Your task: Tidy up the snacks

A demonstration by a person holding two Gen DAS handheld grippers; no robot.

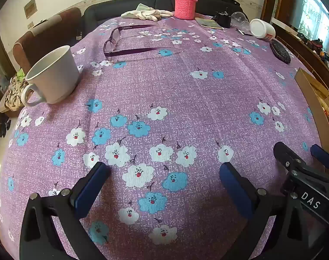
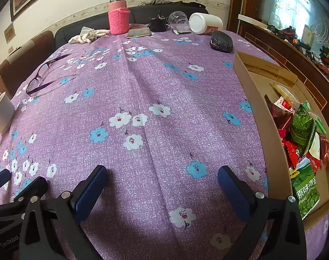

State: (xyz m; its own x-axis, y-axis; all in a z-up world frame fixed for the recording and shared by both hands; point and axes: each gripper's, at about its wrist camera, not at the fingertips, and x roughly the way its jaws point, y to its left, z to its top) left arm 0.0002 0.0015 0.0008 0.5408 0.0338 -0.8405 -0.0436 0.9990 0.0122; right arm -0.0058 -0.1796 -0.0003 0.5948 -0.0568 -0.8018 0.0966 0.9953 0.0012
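Hovering with jaws wide and empty over the flowered tablecloth, the left gripper and right gripper idle beside the cardboard box, where snack packets sit gathered, seemingly already tidied.

Both wrist cameras sat low and close over the purple tablecloth, facing forward between their fingers, sharing glasses and pink flask ahead.
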